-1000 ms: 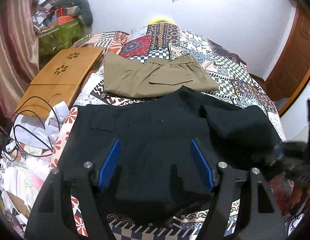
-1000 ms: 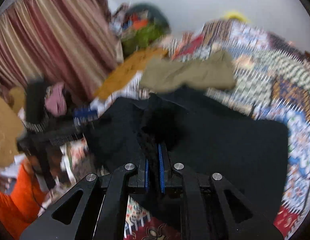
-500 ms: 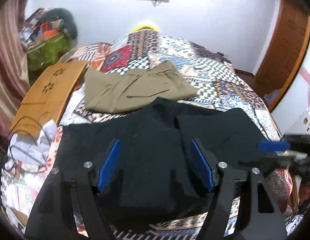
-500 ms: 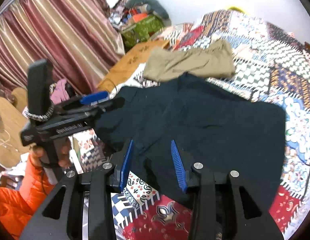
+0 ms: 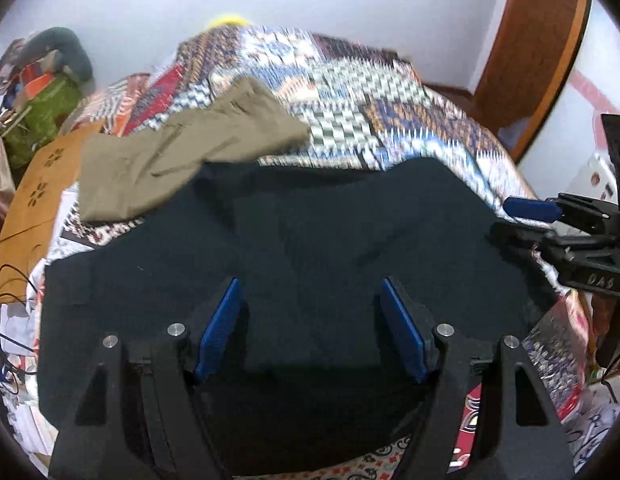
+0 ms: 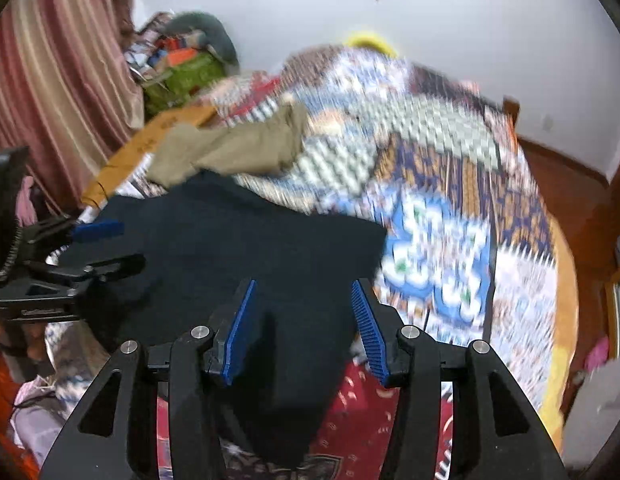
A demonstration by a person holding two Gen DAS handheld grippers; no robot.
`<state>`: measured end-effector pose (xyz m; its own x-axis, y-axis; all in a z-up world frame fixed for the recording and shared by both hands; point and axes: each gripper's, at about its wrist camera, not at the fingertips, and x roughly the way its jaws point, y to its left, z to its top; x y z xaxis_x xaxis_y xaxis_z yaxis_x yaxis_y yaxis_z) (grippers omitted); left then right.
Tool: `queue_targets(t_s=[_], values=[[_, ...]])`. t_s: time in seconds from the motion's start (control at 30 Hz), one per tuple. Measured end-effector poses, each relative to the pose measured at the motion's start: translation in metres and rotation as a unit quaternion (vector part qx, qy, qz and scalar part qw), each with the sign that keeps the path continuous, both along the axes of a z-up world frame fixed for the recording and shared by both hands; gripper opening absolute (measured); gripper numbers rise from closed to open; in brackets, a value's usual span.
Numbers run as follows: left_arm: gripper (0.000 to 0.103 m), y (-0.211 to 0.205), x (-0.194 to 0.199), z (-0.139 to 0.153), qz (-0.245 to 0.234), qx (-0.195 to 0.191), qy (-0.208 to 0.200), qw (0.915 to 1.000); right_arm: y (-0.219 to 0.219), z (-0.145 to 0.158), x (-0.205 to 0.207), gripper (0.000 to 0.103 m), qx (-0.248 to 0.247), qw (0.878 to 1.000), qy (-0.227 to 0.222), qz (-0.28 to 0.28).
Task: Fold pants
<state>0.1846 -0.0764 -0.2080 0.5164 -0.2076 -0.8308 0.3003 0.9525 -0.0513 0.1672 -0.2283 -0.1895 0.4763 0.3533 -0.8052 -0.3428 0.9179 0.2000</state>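
A bed (image 5: 390, 92) with a busy patchwork cover fills most of both views, its far end against a white wall (image 6: 450, 12). The black pants (image 5: 310, 248) lie spread across the near part of the bed, folded into a broad dark slab whose near edge hangs over the bed's side. Beyond them, toward the far left of the bed, a pair of khaki pants (image 5: 182, 156) lies folded flat, its near edge just meeting or slightly overlapping the black fabric. To the left of the bed leans an orange wooden board (image 5: 34, 196) with flower-shaped cutouts, and a striped pink curtain (image 6: 50, 64) hangs behind it. A brown wooden door (image 5: 530, 40) stands at the right. The left claw (image 5: 310, 336) hovers over the near middle of the black pants with its blue pads wide apart and nothing between them. The right claw (image 6: 300, 328) hangs over the right near corner of the black pants, likewise spread wide and empty. Each claw shows in the other's view at the edge of the frame, out beside the pants.
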Motion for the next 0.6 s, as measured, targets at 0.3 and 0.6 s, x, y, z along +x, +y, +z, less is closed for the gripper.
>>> queue_targets(t_s=[0.3, 0.6], values=[[0.079, 0.008, -0.011, -0.021, 0.008, -0.001, 0.015, 0.9999, -0.017, -0.022, -0.024, 0.047, 0.031, 0.999, 0.029, -0.01], [0.085, 0.024, -0.032, -0.02, 0.031, -0.006, -0.004, 0.9995, -0.025, -0.019, -0.049, 0.05, 0.031, 0.999, 0.027, -0.021]])
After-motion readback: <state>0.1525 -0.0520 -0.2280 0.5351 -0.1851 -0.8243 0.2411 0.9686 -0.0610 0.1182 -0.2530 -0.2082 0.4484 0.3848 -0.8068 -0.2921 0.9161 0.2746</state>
